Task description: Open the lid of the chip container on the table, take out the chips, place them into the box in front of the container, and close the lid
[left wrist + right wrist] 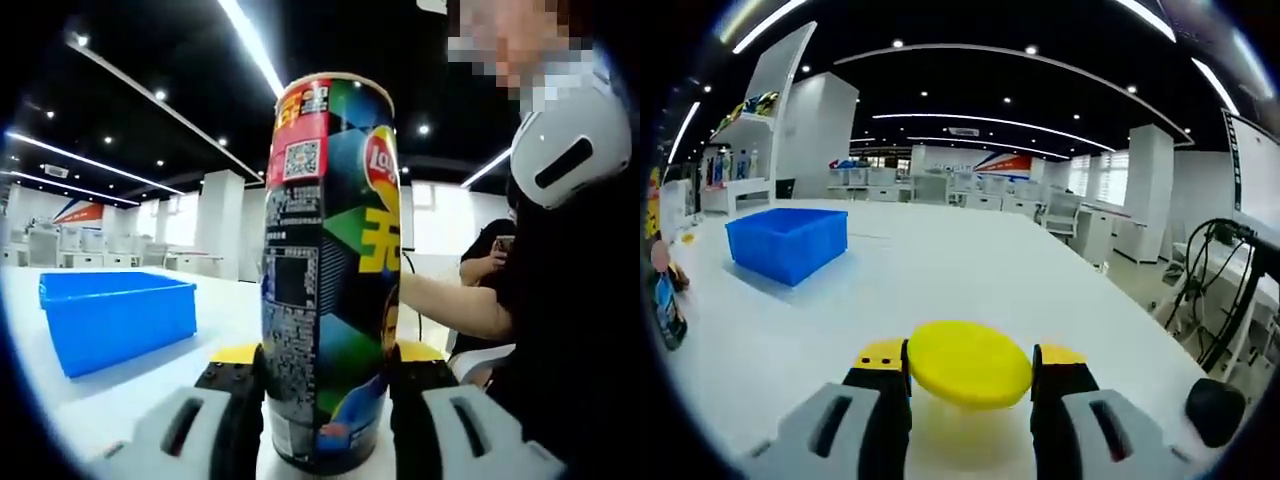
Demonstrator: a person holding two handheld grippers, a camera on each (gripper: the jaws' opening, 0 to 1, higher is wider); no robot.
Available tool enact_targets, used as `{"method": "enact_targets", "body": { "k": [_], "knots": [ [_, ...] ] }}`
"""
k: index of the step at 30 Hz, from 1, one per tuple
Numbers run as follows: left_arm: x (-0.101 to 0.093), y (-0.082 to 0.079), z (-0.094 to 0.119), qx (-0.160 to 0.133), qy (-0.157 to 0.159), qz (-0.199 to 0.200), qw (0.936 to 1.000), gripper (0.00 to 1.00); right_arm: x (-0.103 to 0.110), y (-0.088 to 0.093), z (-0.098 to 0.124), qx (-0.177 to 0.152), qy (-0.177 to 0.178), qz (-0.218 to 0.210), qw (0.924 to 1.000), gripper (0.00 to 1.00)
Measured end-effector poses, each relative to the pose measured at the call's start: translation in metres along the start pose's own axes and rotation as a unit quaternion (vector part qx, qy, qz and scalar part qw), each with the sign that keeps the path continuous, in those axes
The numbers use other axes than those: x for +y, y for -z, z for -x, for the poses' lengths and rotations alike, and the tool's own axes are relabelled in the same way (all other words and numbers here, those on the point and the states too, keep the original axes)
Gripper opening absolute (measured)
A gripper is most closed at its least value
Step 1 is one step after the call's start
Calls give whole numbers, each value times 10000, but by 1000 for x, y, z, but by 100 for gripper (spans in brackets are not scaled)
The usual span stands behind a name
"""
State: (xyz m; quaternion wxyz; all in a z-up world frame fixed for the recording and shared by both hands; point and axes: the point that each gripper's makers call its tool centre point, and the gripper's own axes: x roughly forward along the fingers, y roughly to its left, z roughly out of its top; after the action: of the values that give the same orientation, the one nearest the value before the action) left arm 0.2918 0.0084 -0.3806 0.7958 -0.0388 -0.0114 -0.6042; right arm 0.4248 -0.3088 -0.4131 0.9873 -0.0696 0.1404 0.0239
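- Chip container (pixel 328 270) stands upright on the white table (pixel 110 395), clamped low on its body between the jaws of my left gripper (pixel 325 400); its top rim shows no lid.
- Lid (pixel 969 363), a yellow disc, is held flat between the jaws of my right gripper (pixel 969 385), just above the table; it is off the container.
- Blue box (pixel 788 241) sits open-topped on the table, well apart from the lid; in the left gripper view it lies to the left of the container.
- Surface: the table is white, plain and broad; a dark round object (pixel 1213 410) rests near its right edge in the right gripper view.
- Room: large open hall, black ceiling with long light strips (pixel 250 45) and spot lamps, white pillars, white shelving (pixel 755 130) with coloured goods, rows of desks, black cables (pixel 1220 280) at the right.
- Writing: the container carries a red and yellow "Lay's" roundel partly turned away, a QR code, large yellow characters and dense small print I cannot read.
- A person (pixel 560 250) in dark clothing stands just beside the container.
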Motion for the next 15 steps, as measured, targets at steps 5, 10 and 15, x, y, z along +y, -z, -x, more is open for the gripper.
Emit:
{"method": "enact_targets", "body": {
  "k": [5, 10, 15],
  "knots": [
    [-2, 1, -1, 13, 7, -3, 10000, 50, 4, 12, -2, 128, -18, 81, 9999, 41],
    [-2, 1, -1, 24, 3, -10, 10000, 50, 7, 16, -3, 187, -25, 113, 9998, 42],
    [-2, 2, 0, 38, 4, -21, 10000, 50, 8, 21, -4, 257, -47, 76, 9996, 42]
  ]
}}
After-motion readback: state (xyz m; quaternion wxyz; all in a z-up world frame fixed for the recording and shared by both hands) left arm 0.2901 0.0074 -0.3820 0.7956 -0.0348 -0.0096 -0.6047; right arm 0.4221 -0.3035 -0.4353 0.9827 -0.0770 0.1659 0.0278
